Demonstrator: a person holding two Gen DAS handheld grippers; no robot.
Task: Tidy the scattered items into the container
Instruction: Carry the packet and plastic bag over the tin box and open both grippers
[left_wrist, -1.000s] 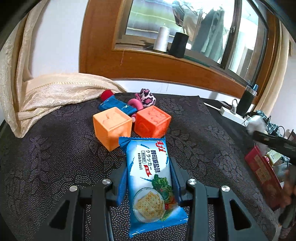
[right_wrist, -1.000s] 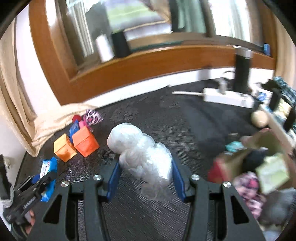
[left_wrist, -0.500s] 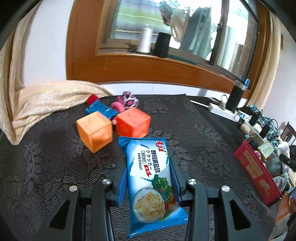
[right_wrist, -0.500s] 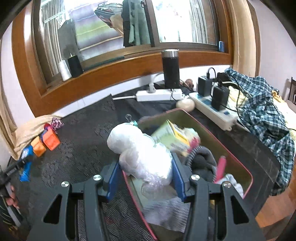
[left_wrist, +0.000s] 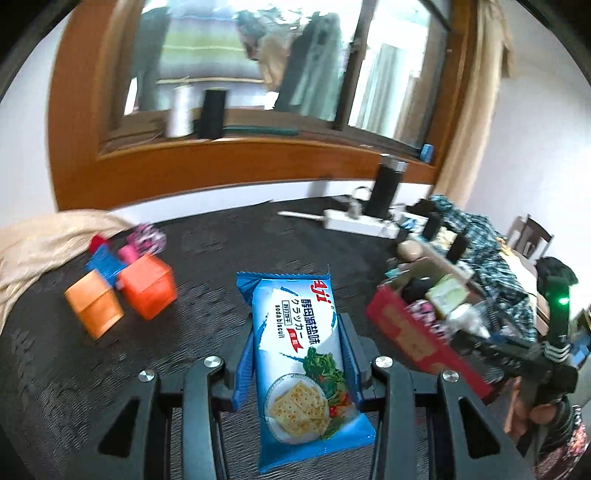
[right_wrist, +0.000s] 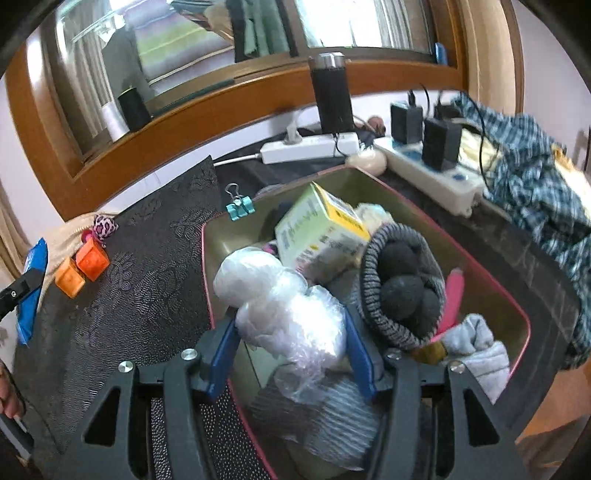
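Right gripper (right_wrist: 291, 332) clamps a clear plastic-wrapped bundle (right_wrist: 284, 306) between its blue pads, held above the near left part of the red-rimmed container (right_wrist: 524, 325). Container already holds a yellow-green box (right_wrist: 317, 232), a grey knit hat with dark balls (right_wrist: 402, 291) and pale cloth. Left gripper (left_wrist: 295, 354) grips a blue soda biscuit packet (left_wrist: 299, 362) lengthwise, above the dark patterned counter (left_wrist: 207, 258). Two orange cubes (left_wrist: 122, 295) lie on the counter, well apart from the container. Left view is motion-blurred.
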